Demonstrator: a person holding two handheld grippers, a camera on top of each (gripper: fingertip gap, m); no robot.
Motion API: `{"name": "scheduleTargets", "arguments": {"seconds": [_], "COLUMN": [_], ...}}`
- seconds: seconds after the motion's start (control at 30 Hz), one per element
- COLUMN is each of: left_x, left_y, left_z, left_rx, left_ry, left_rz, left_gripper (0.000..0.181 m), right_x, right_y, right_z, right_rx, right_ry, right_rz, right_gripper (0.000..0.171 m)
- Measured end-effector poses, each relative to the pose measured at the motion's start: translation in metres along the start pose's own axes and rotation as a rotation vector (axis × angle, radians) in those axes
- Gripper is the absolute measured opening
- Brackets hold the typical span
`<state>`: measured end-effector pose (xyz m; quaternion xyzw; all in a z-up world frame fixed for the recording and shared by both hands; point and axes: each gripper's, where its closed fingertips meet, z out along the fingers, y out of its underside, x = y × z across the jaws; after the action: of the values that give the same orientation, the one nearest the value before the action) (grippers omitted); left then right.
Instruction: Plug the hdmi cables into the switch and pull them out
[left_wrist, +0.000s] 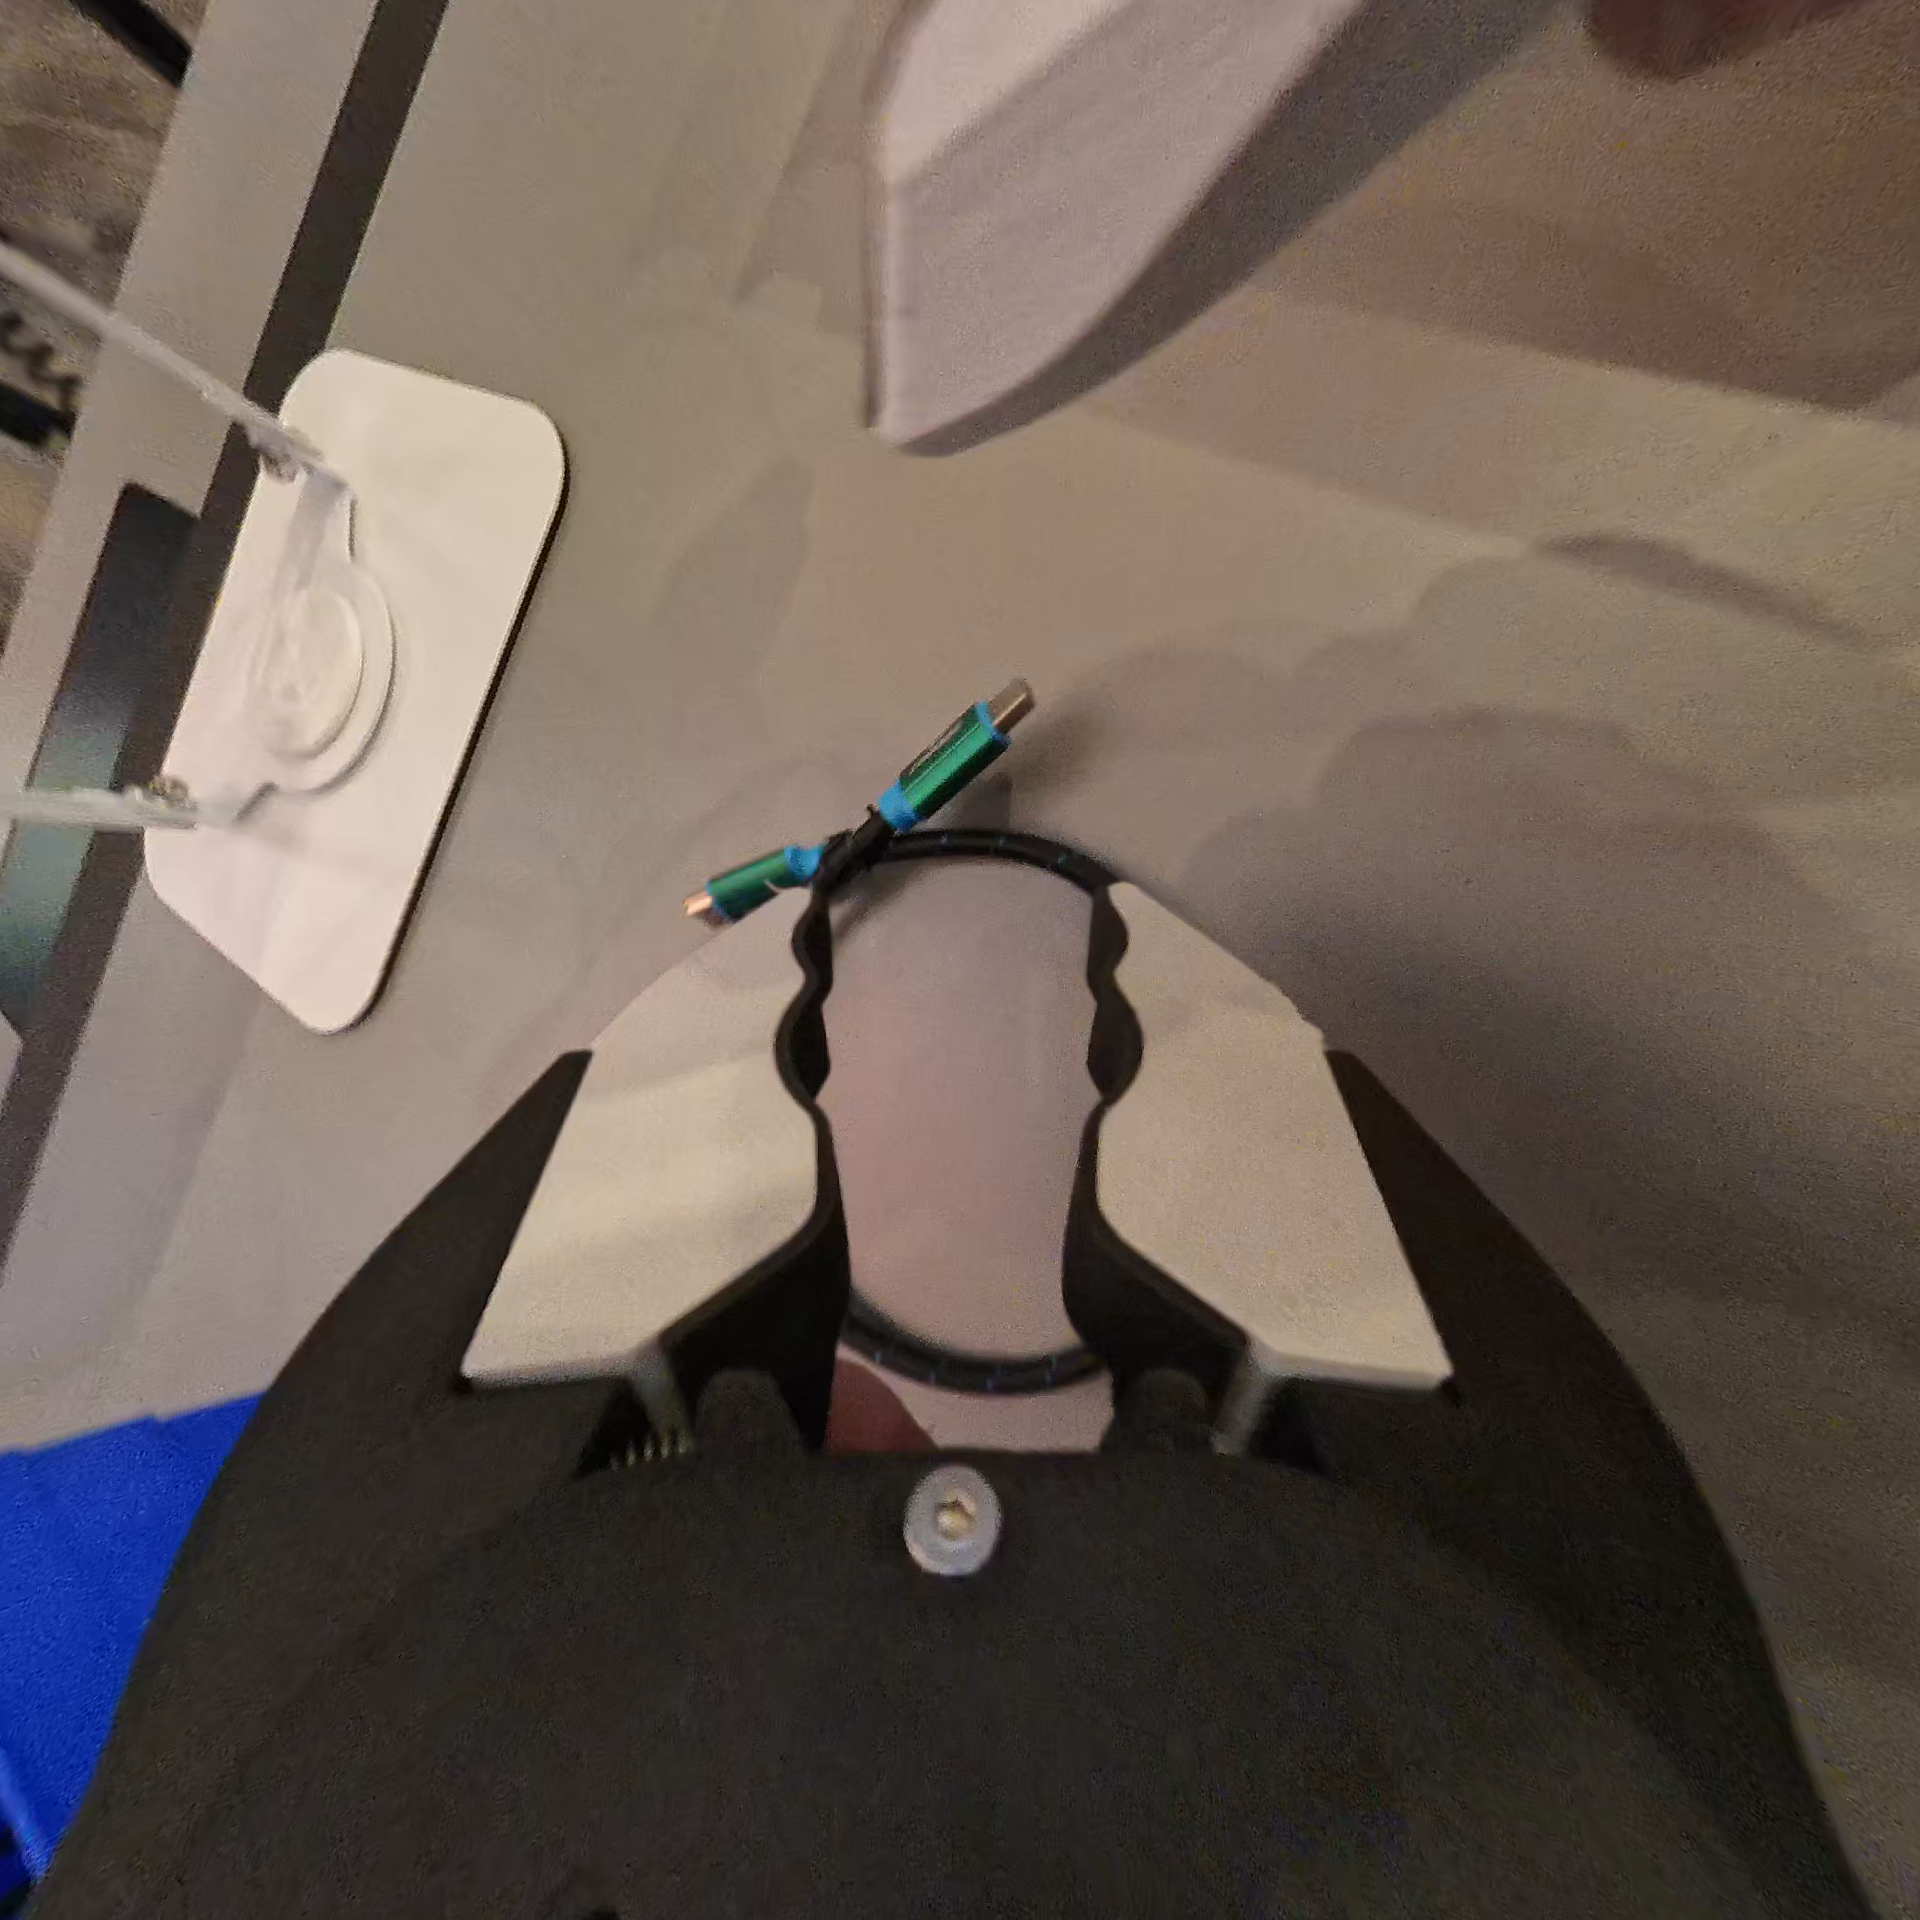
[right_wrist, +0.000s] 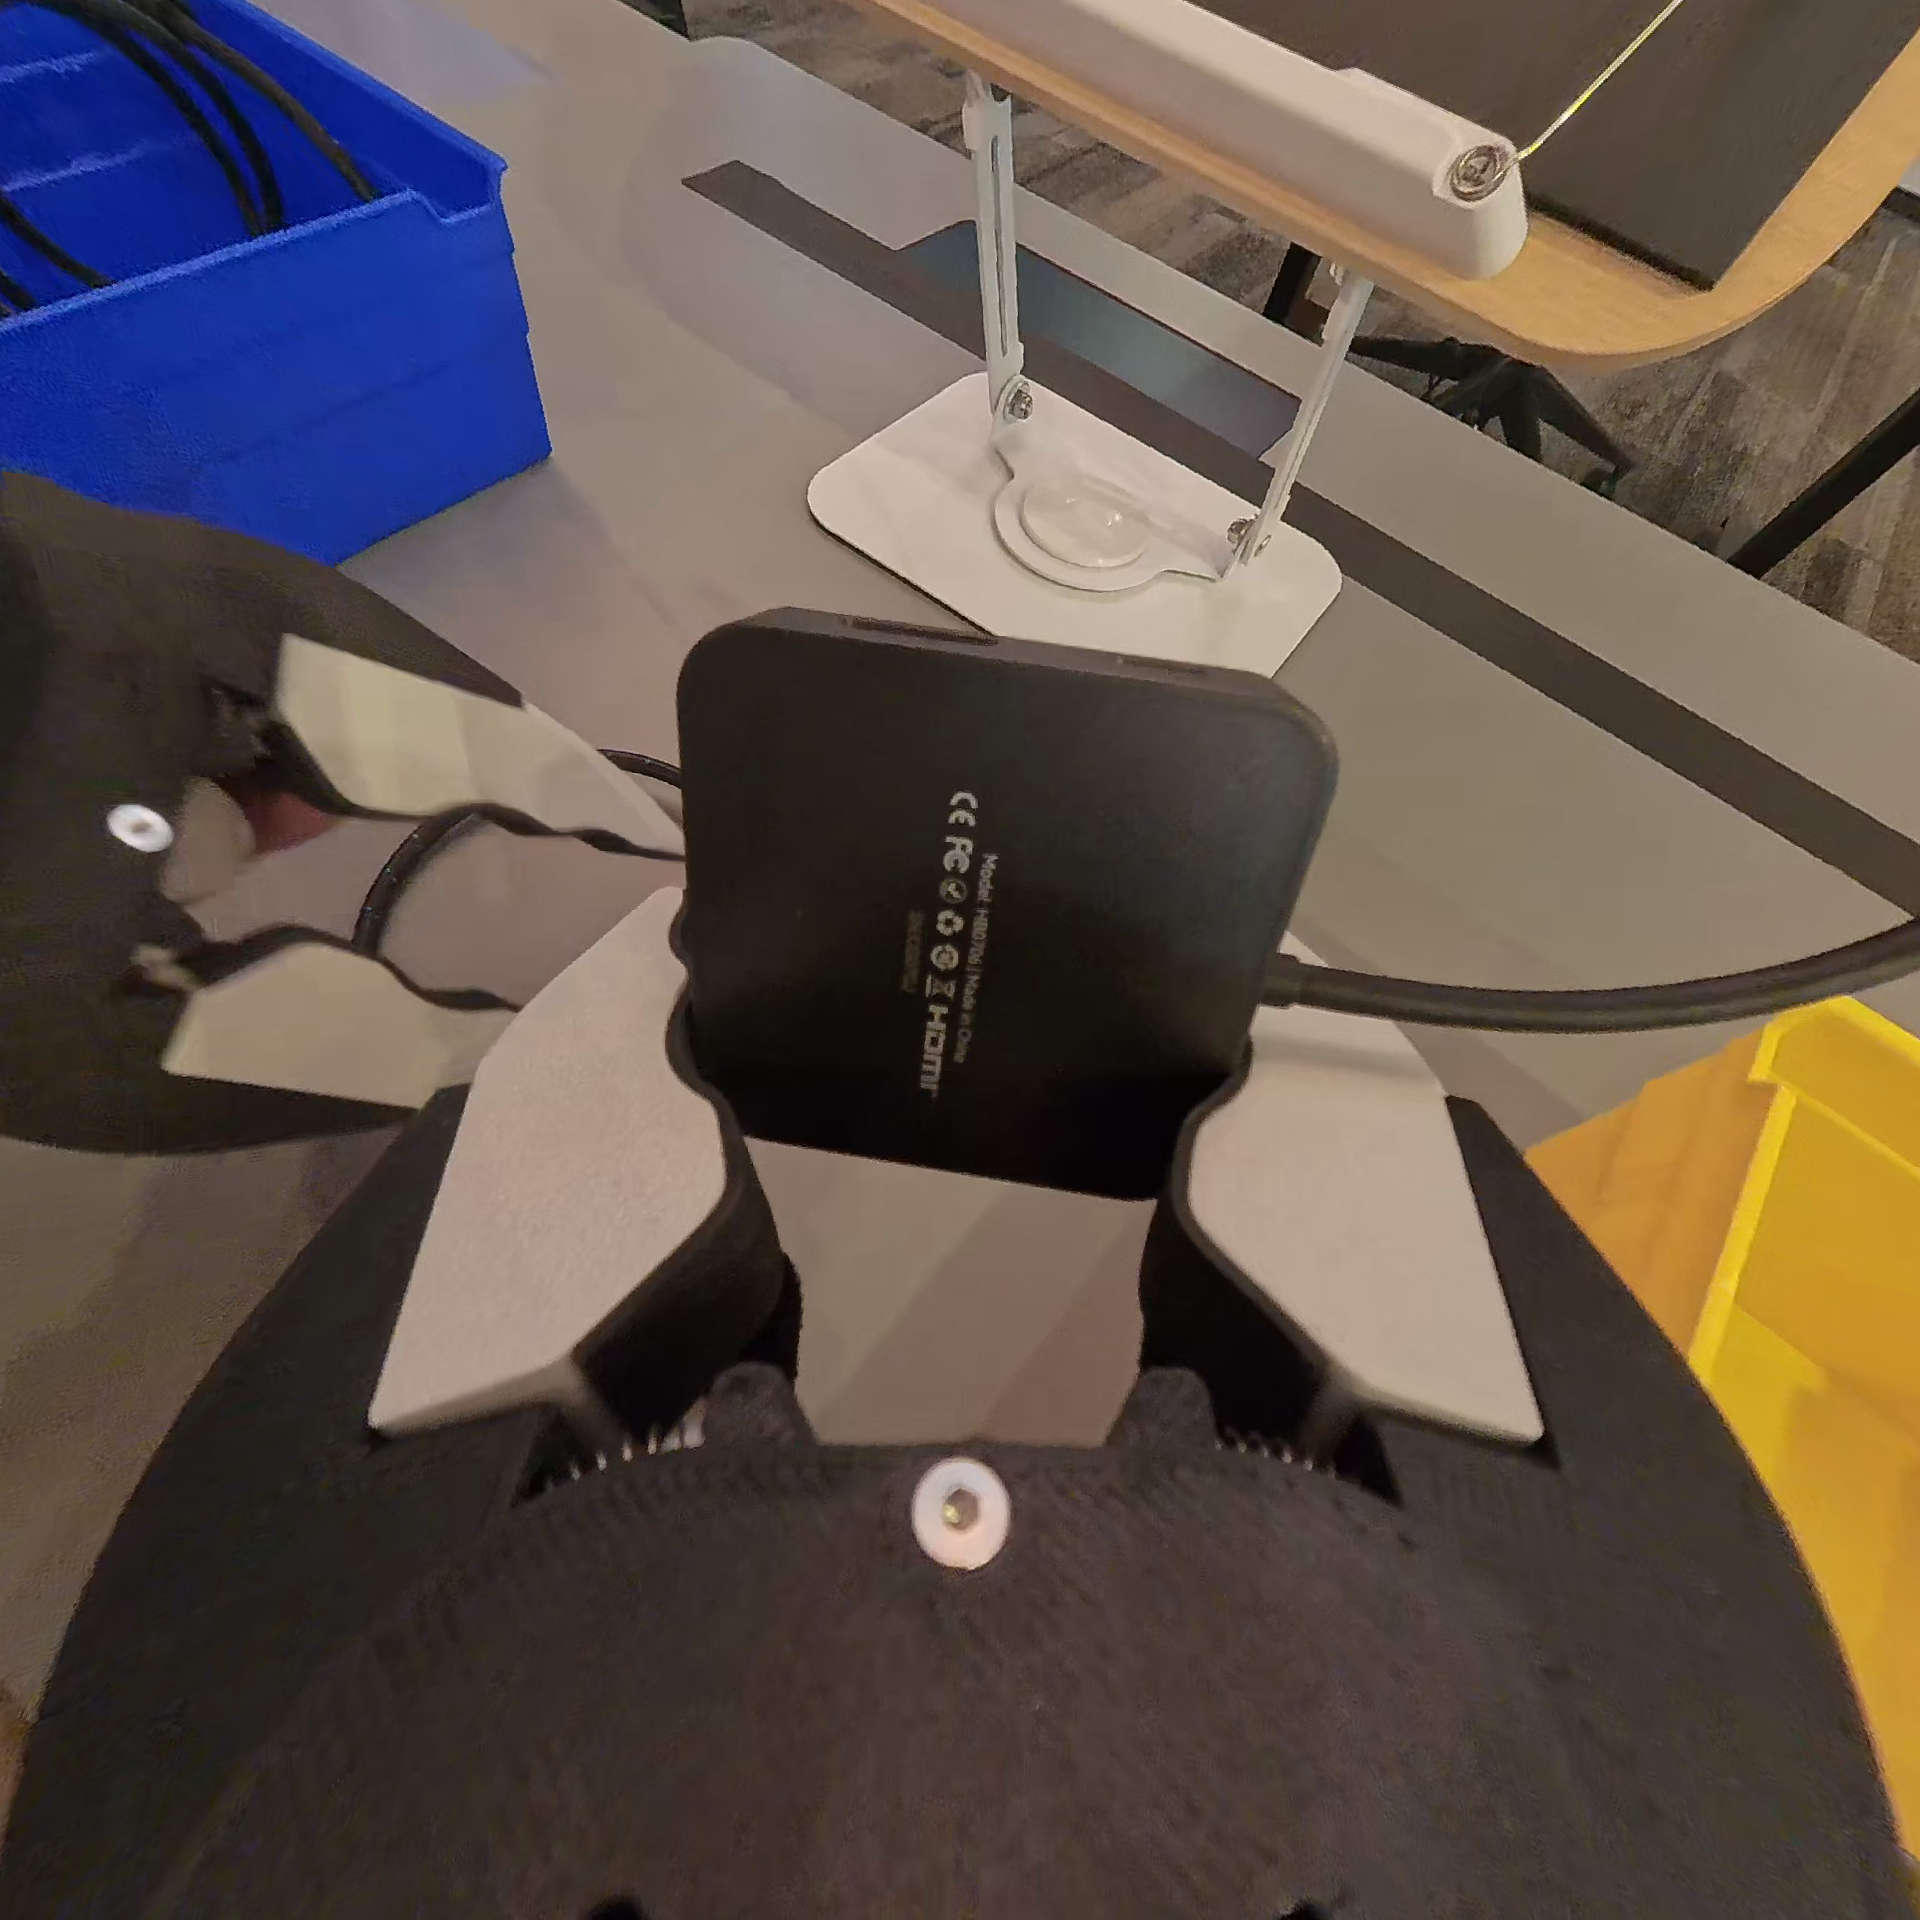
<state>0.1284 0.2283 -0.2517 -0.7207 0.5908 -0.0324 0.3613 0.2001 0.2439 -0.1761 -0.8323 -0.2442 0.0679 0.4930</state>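
A short black braided cable, coiled in a loop with two green-shelled plugs, lies on the grey table. My left gripper is open and hangs over the loop, one finger on each side, holding nothing. My right gripper is shut on the near end of the black HDMI switch, held tilted above the table with its printed face towards the camera. A thick black cable leaves the switch's right side. The left gripper shows at the left, over thin black cable.
A white stand with a flat base plate stands behind the switch and carries a wood-edged board. A blue bin with black cables is at the back left. A yellow bin is at the right.
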Motion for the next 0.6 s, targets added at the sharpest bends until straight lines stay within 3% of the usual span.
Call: {"name": "scheduleTargets", "arguments": {"seconds": [0.03,0.3,0.47,0.6], "left_x": [0.003,0.009,0.006,0.003], "left_y": [-0.002,-0.009,-0.007,-0.004], "left_z": [0.006,0.04,0.054,0.057], "left_rx": [0.009,-0.004,-0.026,-0.041], "left_ry": [0.004,-0.137,-0.133,-0.153], "left_rz": [0.024,0.239,0.223,0.268], "left_gripper": [0.049,0.051,0.021,0.016], "right_x": [0.0,0.003,0.015,0.016], "right_y": [0.0,-0.001,0.004,0.002], "right_z": [-0.001,-0.001,-0.004,-0.005], "right_rx": [0.001,0.011,0.011,0.018], "right_ry": [0.001,0.006,0.03,0.034], "right_rz": [0.001,0.009,0.038,0.035], "right_gripper": [0.088,0.088,0.088,0.088]}}
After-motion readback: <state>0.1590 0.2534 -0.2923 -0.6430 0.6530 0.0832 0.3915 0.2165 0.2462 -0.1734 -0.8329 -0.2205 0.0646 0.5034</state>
